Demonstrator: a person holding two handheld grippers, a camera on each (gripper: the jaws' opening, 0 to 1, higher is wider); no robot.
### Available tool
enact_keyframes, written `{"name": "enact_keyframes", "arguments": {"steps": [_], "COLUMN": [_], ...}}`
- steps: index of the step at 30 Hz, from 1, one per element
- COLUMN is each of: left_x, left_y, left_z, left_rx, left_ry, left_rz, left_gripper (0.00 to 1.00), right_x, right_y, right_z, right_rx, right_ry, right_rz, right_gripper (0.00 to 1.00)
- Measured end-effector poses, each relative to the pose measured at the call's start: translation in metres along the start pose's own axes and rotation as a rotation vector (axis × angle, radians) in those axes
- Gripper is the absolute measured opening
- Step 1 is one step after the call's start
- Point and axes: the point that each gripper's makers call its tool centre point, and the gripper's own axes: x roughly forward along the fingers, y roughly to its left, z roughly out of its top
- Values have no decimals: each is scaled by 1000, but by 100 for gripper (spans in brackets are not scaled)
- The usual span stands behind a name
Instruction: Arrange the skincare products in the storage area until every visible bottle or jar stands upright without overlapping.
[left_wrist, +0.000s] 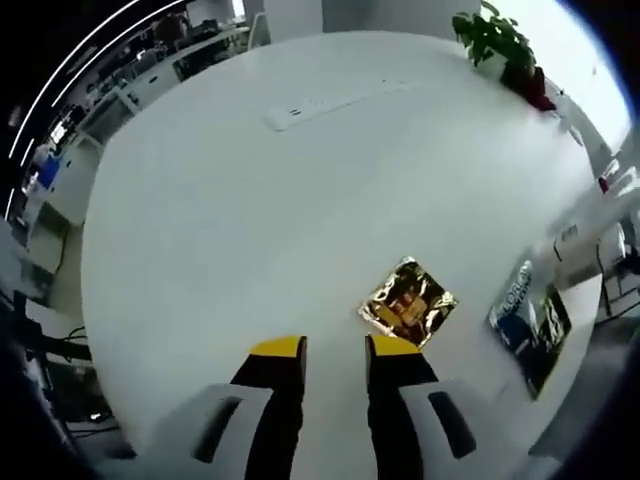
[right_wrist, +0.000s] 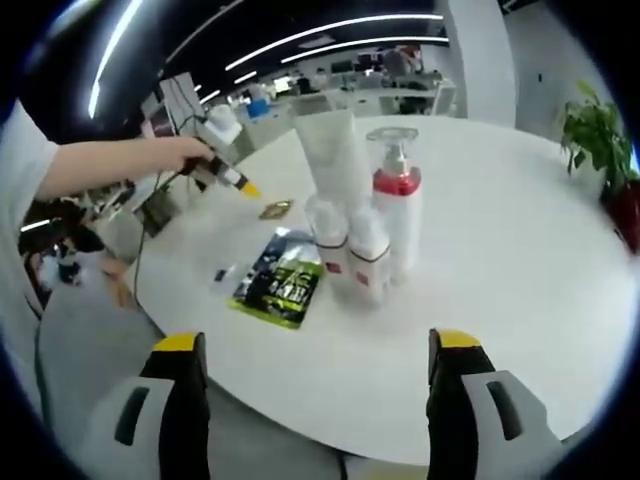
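On the round white table (right_wrist: 520, 250) a cluster of skincare products stands upright toward the middle: a tall white squeeze tube (right_wrist: 335, 155), a white pump bottle with a red collar and clear cap (right_wrist: 398, 205), and two small white bottles with red bands (right_wrist: 352, 250) in front of them, all close together and apparently touching. Near the table edge beside them lies a flat dark green and black sachet (right_wrist: 280, 278), and further along the edge a small gold foil packet (right_wrist: 276, 209). The right gripper (right_wrist: 318, 345) hangs off the table edge with its yellow-tipped black fingers (right_wrist: 180, 350) spread wide, holding nothing. In the left gripper view the left gripper (left_wrist: 335, 348) hovers over the table with its fingers narrowly parted and empty, the gold packet just beyond the fingertips; a white power strip (left_wrist: 330, 103) lies at the far side and a potted green plant (left_wrist: 495, 40) at the far edge
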Motion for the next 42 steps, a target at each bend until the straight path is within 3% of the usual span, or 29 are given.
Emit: {"name": "enact_keyframes", "arguments": {"steps": [4, 11, 16, 18, 21, 24, 37, 42], "left_x": [4, 2, 18, 35, 38, 45, 43, 47], "left_y": [1, -24, -29, -21, -28, -29, -36, -37], "left_z": [5, 3, -1, 11, 17, 25, 31, 33], "left_rx": [-5, 54, -55, -80, -120, -150, -322, -340], "left_ry": [-9, 3, 38, 36, 19, -1, -45, -57], "left_rz": [-26, -46, -67, -54, -51, -42, 49, 94], "left_gripper": [32, 50, 61, 63, 67, 70, 69, 70], "right_x": [0, 1, 1, 2, 1, 2, 3, 2], "right_y": [-1, -1, -1, -1, -2, -2, 1, -1], "right_z": [0, -1, -2, -2, -3, -3, -4, -4], "right_rx": [-4, 0, 6, 7, 10, 14, 17, 23], "right_ry": [-2, 6, 9, 12, 14, 14, 21, 18], "right_rz": [-3, 0, -1, 0, -1, 0, 8, 4], "right_gripper": [91, 91, 91, 91, 91, 91, 91, 91]}}
